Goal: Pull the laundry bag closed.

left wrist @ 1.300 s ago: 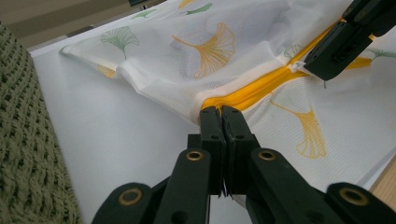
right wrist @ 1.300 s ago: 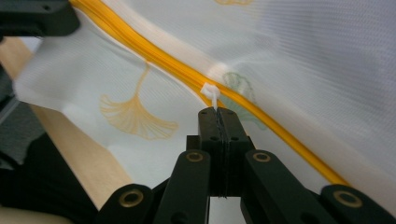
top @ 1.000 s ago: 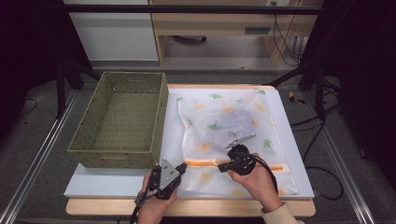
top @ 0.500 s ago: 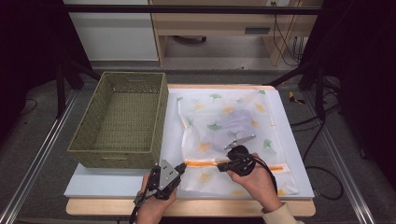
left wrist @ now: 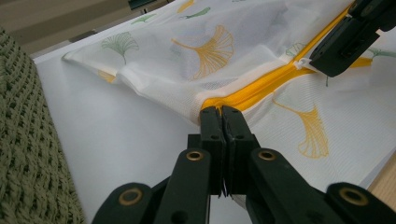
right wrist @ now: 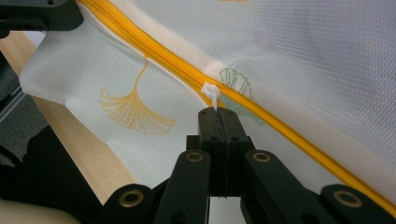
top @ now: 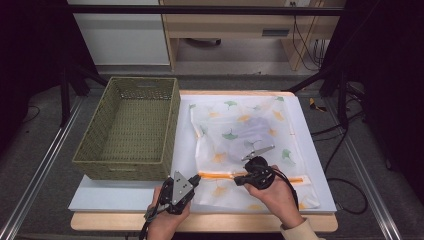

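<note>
A white mesh laundry bag (top: 235, 117) printed with ginkgo leaves lies flat on the white board (top: 115, 192). An orange zipper (top: 220, 175) runs along its near edge. A pale grey item (top: 252, 135) shows through the mesh. My left gripper (top: 196, 177) (left wrist: 222, 112) is shut on the bag's edge at the left end of the zipper (left wrist: 261, 86). To its right, my right gripper (top: 239, 181) (right wrist: 217, 114) is shut on the white zipper pull tab (right wrist: 211, 93), with the orange zipper (right wrist: 163, 58) running past its tips. The left gripper view also shows the right gripper (left wrist: 345, 39).
An empty green woven basket (top: 125, 165) stands on the board's left half, close beside the bag. The wooden table edge (top: 220, 222) runs along the near side under both hands. Dark frame rails and cables flank the table.
</note>
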`<action>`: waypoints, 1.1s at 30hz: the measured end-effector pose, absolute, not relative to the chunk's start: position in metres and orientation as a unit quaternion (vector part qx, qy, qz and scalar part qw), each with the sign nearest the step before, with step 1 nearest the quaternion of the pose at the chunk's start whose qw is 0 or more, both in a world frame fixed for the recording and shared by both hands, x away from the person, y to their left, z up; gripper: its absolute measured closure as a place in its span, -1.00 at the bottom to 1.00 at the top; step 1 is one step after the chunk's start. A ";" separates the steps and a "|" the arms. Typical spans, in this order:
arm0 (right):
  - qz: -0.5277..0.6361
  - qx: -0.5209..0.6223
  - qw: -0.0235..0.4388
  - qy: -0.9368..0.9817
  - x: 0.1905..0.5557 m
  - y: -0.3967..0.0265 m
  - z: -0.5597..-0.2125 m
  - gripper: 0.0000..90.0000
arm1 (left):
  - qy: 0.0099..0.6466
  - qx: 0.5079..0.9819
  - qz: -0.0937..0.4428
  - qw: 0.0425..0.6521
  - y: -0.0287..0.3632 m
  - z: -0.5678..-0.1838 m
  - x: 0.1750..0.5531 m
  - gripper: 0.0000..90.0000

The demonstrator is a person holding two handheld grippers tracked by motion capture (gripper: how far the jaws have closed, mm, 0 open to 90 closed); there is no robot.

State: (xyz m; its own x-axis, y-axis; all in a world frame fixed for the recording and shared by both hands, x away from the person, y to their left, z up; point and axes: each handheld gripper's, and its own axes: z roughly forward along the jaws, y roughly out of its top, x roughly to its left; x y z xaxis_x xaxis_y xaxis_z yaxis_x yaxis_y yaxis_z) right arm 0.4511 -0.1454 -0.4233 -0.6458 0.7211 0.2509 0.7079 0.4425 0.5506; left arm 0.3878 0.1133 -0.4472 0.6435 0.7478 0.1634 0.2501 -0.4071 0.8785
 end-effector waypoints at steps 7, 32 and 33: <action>0.318 0.429 0.015 0.845 0.451 -0.149 -0.428 1.00 | 0.317 0.790 0.281 0.442 0.116 -0.446 0.391 0.96; 0.319 0.441 0.027 0.838 0.443 -0.154 -0.428 1.00 | 0.321 0.788 0.283 0.441 0.117 -0.446 0.390 0.96; 0.319 0.443 0.030 0.837 0.444 -0.154 -0.429 1.00 | 0.320 0.789 0.284 0.440 0.117 -0.446 0.390 0.96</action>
